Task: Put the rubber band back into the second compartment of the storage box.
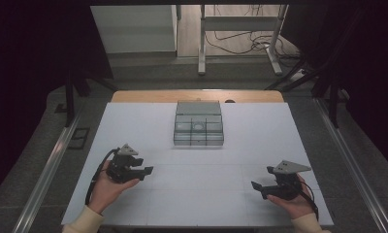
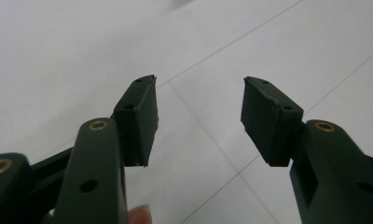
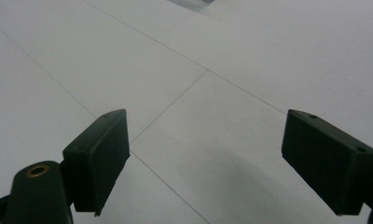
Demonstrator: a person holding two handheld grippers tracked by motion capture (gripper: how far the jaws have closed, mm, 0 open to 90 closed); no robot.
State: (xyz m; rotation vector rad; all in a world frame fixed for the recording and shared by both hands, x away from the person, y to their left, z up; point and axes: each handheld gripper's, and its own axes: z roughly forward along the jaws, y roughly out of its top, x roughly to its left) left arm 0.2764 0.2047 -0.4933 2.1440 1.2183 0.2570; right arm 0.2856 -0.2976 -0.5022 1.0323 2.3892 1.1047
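Two open claws, left claw (image 1: 147, 171), right claw (image 1: 256, 186), unlabelled grey box (image 1: 199, 124)

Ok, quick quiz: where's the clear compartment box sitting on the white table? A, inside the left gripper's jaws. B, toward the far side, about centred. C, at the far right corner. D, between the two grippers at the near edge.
B: in the high view the clear compartment box rests toward the far side of the white table, roughly centred, well beyond the left gripper and right gripper, whose jaws are both empty.

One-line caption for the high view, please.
Two hand-held grippers, left gripper and right gripper, both open and empty, rest low over a white table before a clear compartment box.
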